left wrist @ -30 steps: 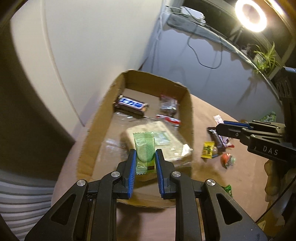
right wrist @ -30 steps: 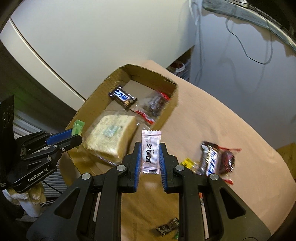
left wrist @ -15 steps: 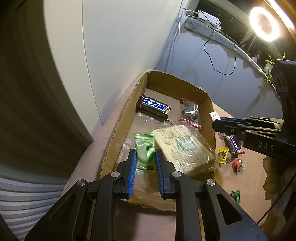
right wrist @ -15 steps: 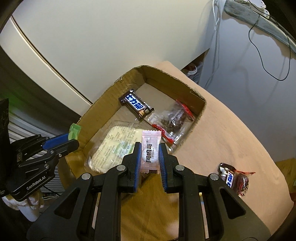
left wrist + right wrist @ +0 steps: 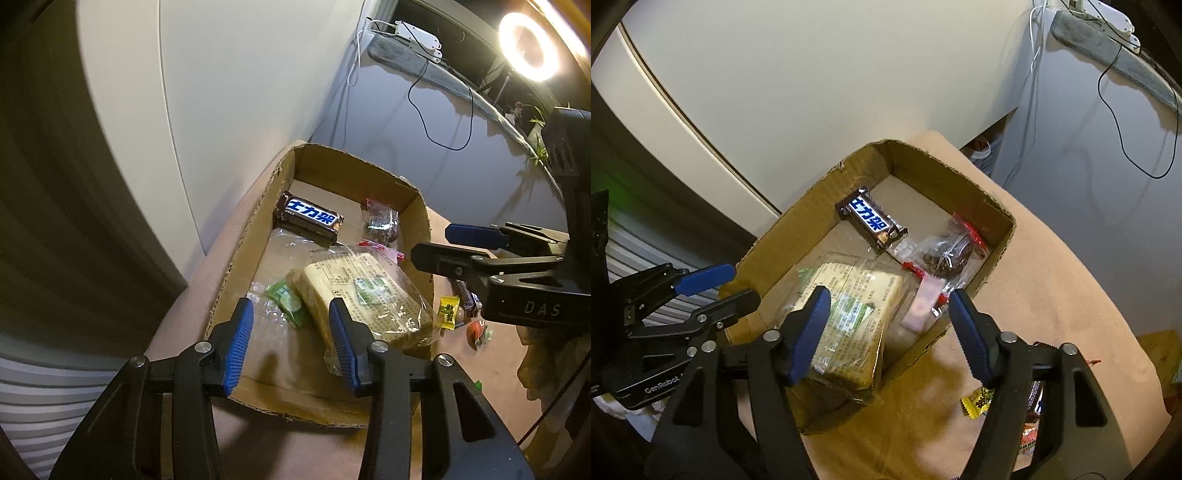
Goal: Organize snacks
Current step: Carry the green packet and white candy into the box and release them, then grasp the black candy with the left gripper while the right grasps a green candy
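A cardboard box [image 5: 243, 258] [image 5: 798, 218] sits on the tan table. In it lie a dark chocolate bar [image 5: 310, 218] [image 5: 871, 219], a clear bag of dark snacks [image 5: 380, 223] [image 5: 945, 254] and a wrapped yellow cake [image 5: 362, 295] [image 5: 849, 310]. A green packet [image 5: 288, 301] lies in the box beside the cake, below my open left gripper [image 5: 291, 350]. A pink packet [image 5: 921, 302] lies in the box at its right wall, below my open right gripper [image 5: 890, 332]. Both grippers are empty.
Loose sweets lie on the table right of the box: a yellow one [image 5: 448, 312] [image 5: 977, 400], a red one [image 5: 476, 330] and a dark bar [image 5: 465, 295]. A white wall stands behind the box. A ring light [image 5: 528, 44] and cables are at the back right.
Both grippers opened. The green packet dropped from the left gripper and the pink packet from the right gripper, both into the box.
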A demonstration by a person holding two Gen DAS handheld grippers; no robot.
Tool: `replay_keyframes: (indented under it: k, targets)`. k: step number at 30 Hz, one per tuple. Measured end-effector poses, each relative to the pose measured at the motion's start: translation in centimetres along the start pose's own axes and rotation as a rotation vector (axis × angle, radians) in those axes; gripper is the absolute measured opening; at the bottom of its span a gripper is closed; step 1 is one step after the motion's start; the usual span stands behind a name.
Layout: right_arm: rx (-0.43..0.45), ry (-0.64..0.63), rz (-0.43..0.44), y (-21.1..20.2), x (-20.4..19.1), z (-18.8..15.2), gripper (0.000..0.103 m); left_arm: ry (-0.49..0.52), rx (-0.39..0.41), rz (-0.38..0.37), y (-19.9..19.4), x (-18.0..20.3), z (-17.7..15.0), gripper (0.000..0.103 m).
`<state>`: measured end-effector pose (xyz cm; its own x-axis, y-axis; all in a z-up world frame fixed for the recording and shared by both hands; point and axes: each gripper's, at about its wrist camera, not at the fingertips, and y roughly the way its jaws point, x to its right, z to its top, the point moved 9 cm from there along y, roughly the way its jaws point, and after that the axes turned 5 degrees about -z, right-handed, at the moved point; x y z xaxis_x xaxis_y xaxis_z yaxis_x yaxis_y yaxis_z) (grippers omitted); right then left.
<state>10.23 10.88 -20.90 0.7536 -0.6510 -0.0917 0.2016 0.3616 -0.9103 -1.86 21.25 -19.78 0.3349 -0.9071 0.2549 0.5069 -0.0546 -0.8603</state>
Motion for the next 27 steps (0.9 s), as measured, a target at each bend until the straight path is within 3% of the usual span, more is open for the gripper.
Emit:
replay_keyframes:
  k: [10,17,27]
  targets:
    - [0.007,0.031,-0.017,-1.1,1.8,-0.5,0.070,0.036,0.011,-0.010,-0.6,1.7,0.1,0.041]
    - [0.026,0.091,-0.031,-3.1,4.6,-1.9,0.070,0.125,0.004,-0.066,-0.7,5.7,-0.6,0.041]
    - [0.004,0.220,-0.098,-6.5,11.2,-9.1,0.070,0.282,-0.079,-0.186,0.7,12.7,-3.8,0.041]
